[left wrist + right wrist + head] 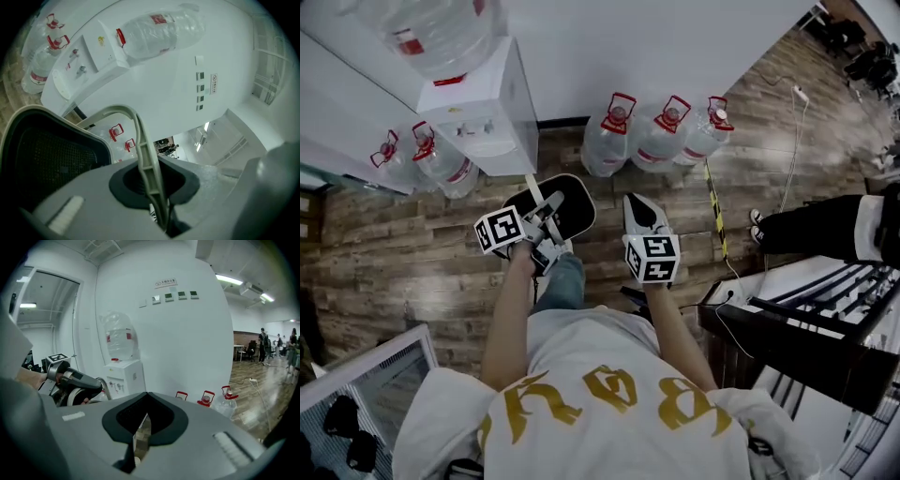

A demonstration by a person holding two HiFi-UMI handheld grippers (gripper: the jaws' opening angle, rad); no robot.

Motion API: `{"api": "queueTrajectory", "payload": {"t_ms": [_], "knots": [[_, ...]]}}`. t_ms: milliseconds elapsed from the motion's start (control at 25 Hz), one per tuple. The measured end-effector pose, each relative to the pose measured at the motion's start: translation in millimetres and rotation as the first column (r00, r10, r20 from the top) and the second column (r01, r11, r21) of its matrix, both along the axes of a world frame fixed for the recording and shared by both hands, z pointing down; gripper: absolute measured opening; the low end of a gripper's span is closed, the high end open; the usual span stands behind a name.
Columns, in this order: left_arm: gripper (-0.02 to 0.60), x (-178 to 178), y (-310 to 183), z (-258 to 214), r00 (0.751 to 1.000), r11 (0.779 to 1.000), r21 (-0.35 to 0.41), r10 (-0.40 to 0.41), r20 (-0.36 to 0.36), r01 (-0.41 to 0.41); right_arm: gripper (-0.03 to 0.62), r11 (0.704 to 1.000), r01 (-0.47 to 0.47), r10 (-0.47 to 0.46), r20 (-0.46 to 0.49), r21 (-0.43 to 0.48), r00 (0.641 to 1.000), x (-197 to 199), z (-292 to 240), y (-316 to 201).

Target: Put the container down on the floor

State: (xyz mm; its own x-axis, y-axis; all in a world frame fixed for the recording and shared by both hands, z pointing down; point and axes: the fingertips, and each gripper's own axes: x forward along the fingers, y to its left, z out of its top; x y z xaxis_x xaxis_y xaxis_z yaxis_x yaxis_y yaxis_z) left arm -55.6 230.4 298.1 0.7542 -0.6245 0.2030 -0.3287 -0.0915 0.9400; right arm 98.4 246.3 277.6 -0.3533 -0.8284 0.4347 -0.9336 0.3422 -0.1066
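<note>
A black container [570,202] with a mesh inner wall [49,159] hangs above the wood floor [412,253] by its pale grey bail handle [146,157]. My left gripper [546,228] is shut on that handle, which runs up between the two jaws [151,187]. To its right in the head view, my right gripper [643,214] points forward with its jaws closed together and nothing held [145,420]. The right gripper view catches the left gripper [70,380] at its left edge.
A white water dispenser [483,112] with a bottle on top stands against the wall ahead. Water bottles [661,131] line the wall beside it, more at the left [431,161]. A black rack [811,328] and a person's legs [825,230] are at right.
</note>
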Motion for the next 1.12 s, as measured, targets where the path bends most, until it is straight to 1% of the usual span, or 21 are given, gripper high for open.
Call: {"api": "queueTrajectory", "payload": {"t_ms": [120, 320, 520, 720, 960, 1120], "knots": [[0.035, -2.0, -41.7, 7.2, 0.999, 0.999, -0.001, 0.038, 0.001, -0.038, 0.026, 0.999, -0.04, 0.04, -0.008, -0.021, 0.999, -2.6, 5.1, -39.5], [0.034, -2.2, -105.8, 18.1, 0.996, 0.996, 0.02, 0.091, 0.011, -0.092, 0.026, 0.994, -0.099, 0.099, -0.013, -0.043, 0.995, -7.9, 16.6, -104.3], [0.034, -2.3, -157.6, 36.1, 0.992, 0.993, 0.013, 0.121, 0.023, -0.122, 0.026, 0.991, -0.126, 0.125, -0.027, -0.05, 0.992, -5.8, 27.0, -153.7], [0.034, -1.2, -190.9, 52.5, 0.988, 0.989, -0.004, 0.149, 0.038, -0.149, 0.026, 0.989, -0.131, 0.129, -0.028, -0.064, 0.991, 0.3, 33.7, -183.0], [0.034, -2.2, -219.9, 66.6, 0.99, 0.991, -0.017, 0.134, 0.05, -0.134, 0.026, 0.988, -0.121, 0.12, -0.021, -0.095, 0.993, 0.0, 48.4, -206.8], [0.032, -4.9, -234.9, 79.9, 0.99, 0.991, -0.041, 0.126, 0.059, -0.124, 0.026, 0.99, -0.091, 0.091, -0.011, -0.112, 0.996, -7.7, 60.7, -225.3]]}}
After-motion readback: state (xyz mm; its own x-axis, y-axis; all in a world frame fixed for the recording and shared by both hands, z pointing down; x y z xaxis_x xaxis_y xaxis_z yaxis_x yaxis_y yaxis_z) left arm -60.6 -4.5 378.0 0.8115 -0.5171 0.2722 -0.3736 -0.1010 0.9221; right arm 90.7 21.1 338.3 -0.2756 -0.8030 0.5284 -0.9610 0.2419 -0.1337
